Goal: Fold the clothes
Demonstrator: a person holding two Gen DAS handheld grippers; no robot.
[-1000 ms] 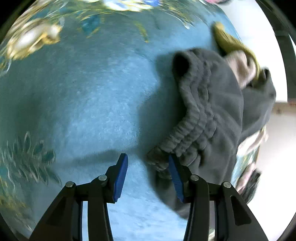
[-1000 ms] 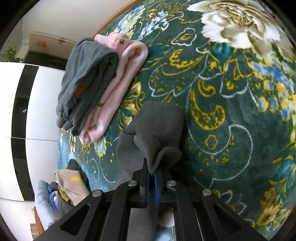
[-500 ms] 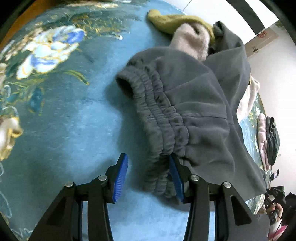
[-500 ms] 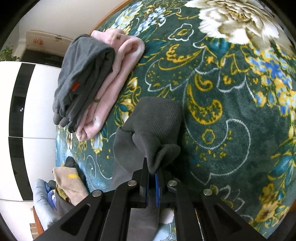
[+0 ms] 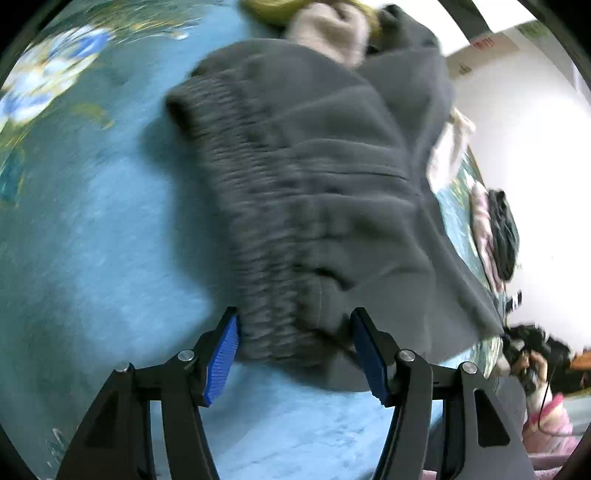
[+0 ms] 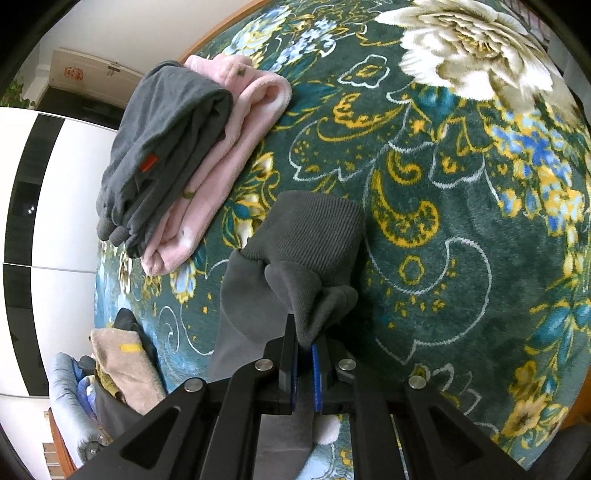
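Dark grey sweatpants [image 5: 325, 192] lie on the floral teal blanket [image 5: 92, 229], with the gathered elastic waistband [image 5: 258, 236] toward me. My left gripper [image 5: 295, 350] is open, its blue pads either side of the waistband's near end. My right gripper [image 6: 303, 365] is shut on the sweatpants' ribbed cuff [image 6: 314, 251] and holds it just above the blanket [image 6: 461, 206].
A folded pile, grey garment [image 6: 162, 147] on a pink one [image 6: 236, 125], lies at the blanket's far left, also in the left wrist view [image 5: 495, 229]. Unfolded tan and yellow clothes [image 5: 325, 22] lie beyond the sweatpants and at lower left [image 6: 122, 365]. A white wardrobe [image 6: 55, 206] stands behind.
My left gripper has moved forward and to the right, so the waistband end now sits between its open jaws. My right gripper holds the cuff still.
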